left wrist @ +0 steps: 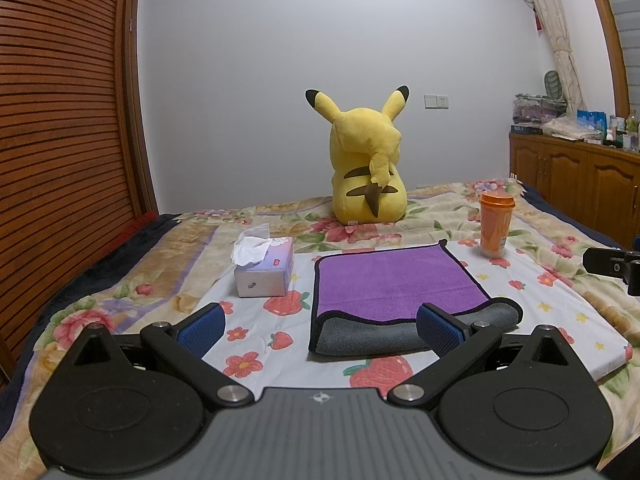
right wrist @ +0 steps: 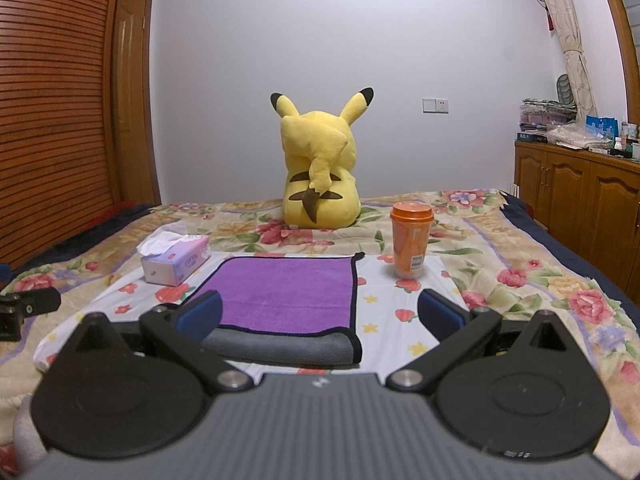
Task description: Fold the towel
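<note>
A purple towel (left wrist: 384, 284) with a black hem lies on a white strawberry-print board (left wrist: 560, 312) on the bed. Its near edge is folded back, showing the grey underside (left wrist: 372, 334). My left gripper (left wrist: 322, 326) is open and empty, hovering just in front of the towel's near left corner. In the right wrist view the towel (right wrist: 288, 292) lies ahead and left. My right gripper (right wrist: 320, 316) is open and empty, just in front of the towel's near right corner (right wrist: 354, 344).
A tissue box (left wrist: 266, 268) stands left of the towel, also in the right wrist view (right wrist: 176, 264). An orange cup (left wrist: 496, 224) (right wrist: 411, 240) stands at the right. A yellow Pikachu plush (left wrist: 368, 164) sits behind. A wooden cabinet (left wrist: 576, 176) stands right of the bed.
</note>
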`<move>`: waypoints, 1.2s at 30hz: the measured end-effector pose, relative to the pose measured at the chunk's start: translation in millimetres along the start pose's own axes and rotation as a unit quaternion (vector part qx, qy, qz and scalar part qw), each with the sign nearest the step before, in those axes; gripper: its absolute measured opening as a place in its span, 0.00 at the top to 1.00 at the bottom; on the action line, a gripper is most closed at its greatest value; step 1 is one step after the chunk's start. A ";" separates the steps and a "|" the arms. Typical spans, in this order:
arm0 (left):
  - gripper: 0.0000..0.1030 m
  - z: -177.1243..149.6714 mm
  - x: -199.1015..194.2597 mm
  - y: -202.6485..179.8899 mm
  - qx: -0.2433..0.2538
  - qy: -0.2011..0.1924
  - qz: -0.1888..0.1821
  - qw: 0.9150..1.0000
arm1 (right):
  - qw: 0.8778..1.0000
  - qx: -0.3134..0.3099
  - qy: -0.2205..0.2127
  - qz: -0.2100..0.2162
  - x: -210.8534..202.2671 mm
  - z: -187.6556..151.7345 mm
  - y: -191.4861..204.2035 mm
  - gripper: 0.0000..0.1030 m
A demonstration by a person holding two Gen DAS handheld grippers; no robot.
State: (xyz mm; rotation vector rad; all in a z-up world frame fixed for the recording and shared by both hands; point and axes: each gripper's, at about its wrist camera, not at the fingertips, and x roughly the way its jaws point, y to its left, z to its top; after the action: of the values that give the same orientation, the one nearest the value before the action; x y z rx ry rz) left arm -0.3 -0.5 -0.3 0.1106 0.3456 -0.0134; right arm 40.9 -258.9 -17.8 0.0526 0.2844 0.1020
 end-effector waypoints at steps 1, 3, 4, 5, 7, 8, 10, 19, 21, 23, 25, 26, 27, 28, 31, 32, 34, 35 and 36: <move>0.00 0.7 0.9 1.7 0.000 0.001 0.000 1.000 | 1.000 0.000 0.000 0.000 0.1 -0.1 0.2 0.00; 0.00 -0.7 2.0 1.0 0.000 0.006 -0.002 1.000 | 1.000 -0.001 0.001 0.000 -0.1 -0.1 0.1 0.00; 0.00 -3.1 3.8 0.3 0.001 0.009 -0.002 1.000 | 1.000 -0.001 0.001 0.000 0.3 -0.4 0.2 0.00; 0.00 -3.8 4.6 0.4 0.002 0.012 -0.002 1.000 | 1.000 -0.001 0.001 -0.001 0.2 -0.5 0.2 0.00; 0.00 -2.4 5.3 1.5 0.003 0.019 -0.004 1.000 | 1.000 -0.003 0.004 -0.002 1.4 -1.3 1.1 0.00; 0.00 -5.5 6.5 0.3 0.004 0.023 -0.004 1.000 | 1.000 -0.004 0.006 -0.002 2.3 -1.9 1.8 0.00; 0.00 -7.8 9.6 -1.2 0.007 0.031 -0.005 0.999 | 1.000 -0.007 0.011 -0.003 4.4 -3.2 2.7 0.00; 0.00 -9.0 21.6 -5.9 0.013 0.061 -0.011 0.998 | 0.999 -0.012 0.038 -0.008 17.4 -6.3 4.8 0.00; 0.00 -9.5 25.8 -8.6 0.017 0.066 -0.014 0.998 | 0.999 -0.013 0.042 -0.009 19.3 -6.5 5.1 0.00; 0.00 -9.9 29.6 -10.6 0.022 0.069 -0.015 0.997 | 0.999 -0.015 0.048 -0.009 22.8 -7.0 5.7 0.00; 0.00 -10.5 33.7 -12.8 0.028 0.071 -0.014 0.997 | 0.998 -0.016 0.054 -0.010 26.2 -7.3 6.0 0.00; 0.00 -11.0 35.4 -13.5 0.031 0.073 -0.014 0.997 | 0.998 -0.017 0.056 -0.010 27.4 -7.7 6.5 0.00; 0.00 -11.0 37.3 -13.6 0.032 0.074 -0.015 0.997 | 0.998 -0.018 0.059 -0.009 29.0 -8.1 6.9 0.00; 0.00 -11.0 39.1 -13.4 0.033 0.077 -0.016 0.996 | 0.998 -0.019 0.061 -0.009 30.3 -8.6 7.3 0.00; 0.00 -11.0 44.7 -14.2 0.038 0.081 -0.015 0.996 | 0.997 -0.022 0.070 -0.009 33.4 -9.6 7.7 0.00; 0.00 -10.9 46.3 -14.9 0.040 0.082 -0.016 0.996 | 0.997 -0.022 0.072 -0.009 34.6 -9.7 7.8 0.00; 0.00 -11.1 49.4 -16.4 0.044 0.085 -0.019 0.995 | 0.997 -0.020 0.077 -0.009 36.7 -10.1 7.9 0.00; 0.00 -11.1 50.8 -16.8 0.045 0.086 -0.020 0.995 | 0.997 -0.020 0.080 -0.009 37.9 -10.3 7.8 0.00; 0.00 -10.8 52.4 -17.1 0.046 0.087 -0.022 0.995 | 0.996 -0.018 0.083 -0.009 39.6 -10.5 7.6 0.00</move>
State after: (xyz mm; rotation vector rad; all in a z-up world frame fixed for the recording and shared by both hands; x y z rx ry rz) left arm 44.8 -16.1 -29.9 0.1968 0.5220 -0.0636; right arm 75.1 -246.7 -38.3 0.0048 0.4482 0.0935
